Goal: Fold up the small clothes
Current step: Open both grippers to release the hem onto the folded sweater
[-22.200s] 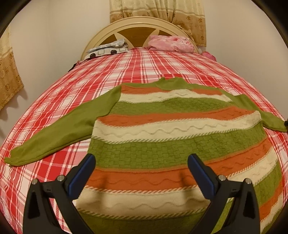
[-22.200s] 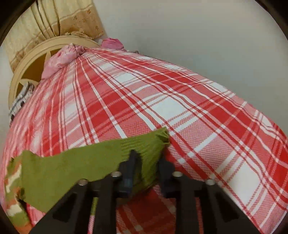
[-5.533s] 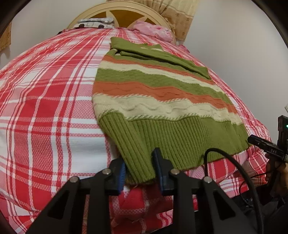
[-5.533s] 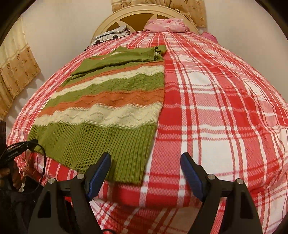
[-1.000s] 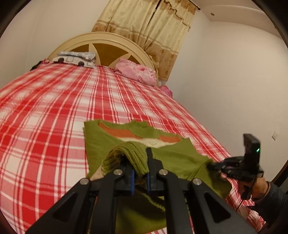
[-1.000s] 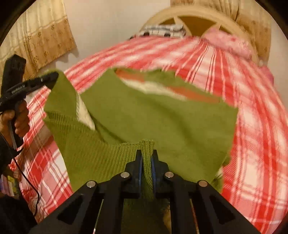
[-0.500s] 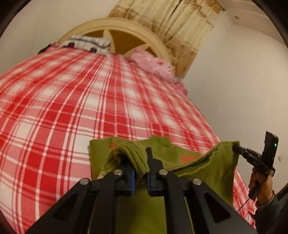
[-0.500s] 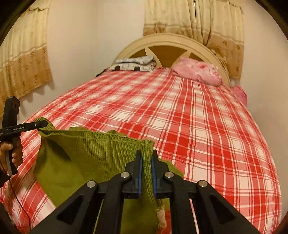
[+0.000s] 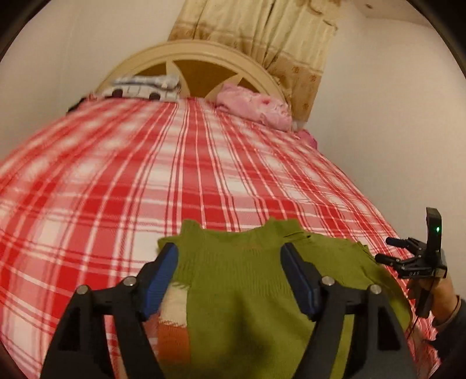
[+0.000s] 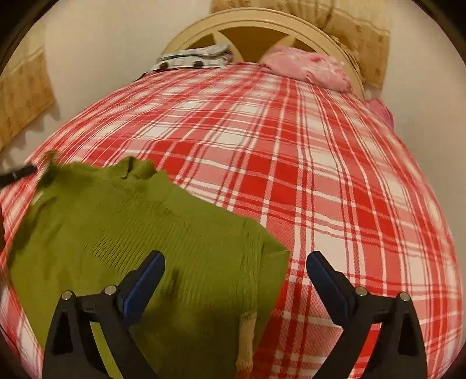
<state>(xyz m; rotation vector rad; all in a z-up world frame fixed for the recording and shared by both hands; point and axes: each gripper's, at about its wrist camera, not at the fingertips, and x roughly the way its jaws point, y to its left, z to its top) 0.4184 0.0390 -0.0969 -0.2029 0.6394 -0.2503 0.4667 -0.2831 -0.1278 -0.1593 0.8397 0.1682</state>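
Across the checked bed [image 9: 204, 175] lay the folded sweater [image 9: 247, 285] — soft, floppy knit, best pinched at its ribbed edge — both grippers' [image 9: 228, 277] [image 10: 234, 280] jaws just opened, nothing clamped.

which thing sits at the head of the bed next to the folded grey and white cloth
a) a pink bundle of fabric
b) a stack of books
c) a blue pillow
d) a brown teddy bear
a: a pink bundle of fabric lies against the headboard, to the right of the folded grey and white cloth as the right wrist view shows them; no pillow, bear or books show there.
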